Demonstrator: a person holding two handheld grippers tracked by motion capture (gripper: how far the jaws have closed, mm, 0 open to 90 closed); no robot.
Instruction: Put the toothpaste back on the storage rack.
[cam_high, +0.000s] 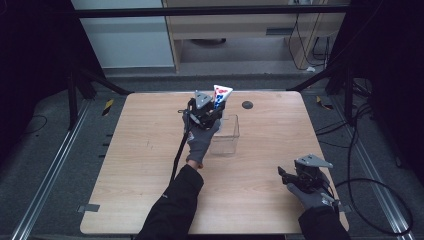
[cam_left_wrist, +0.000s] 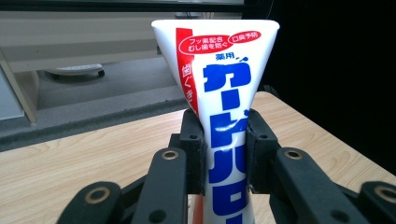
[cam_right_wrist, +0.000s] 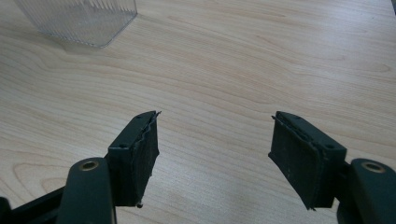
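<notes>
Two tongs work over the bench (cam_high: 150, 165). The left tongs (cam_high: 212, 111) clamp a toothpaste tube (cam_left_wrist: 224, 93) between both pads, its wide crimped end up and its body running down between the jaws. The tube stands at about 11 o'clock of a clear plastic container (cam_high: 225, 135), just above its rim; I cannot tell its contents. The right tongs (cam_right_wrist: 215, 154) gape wide, holding nothing, above bare wood at 5 o'clock of the container.
</notes>
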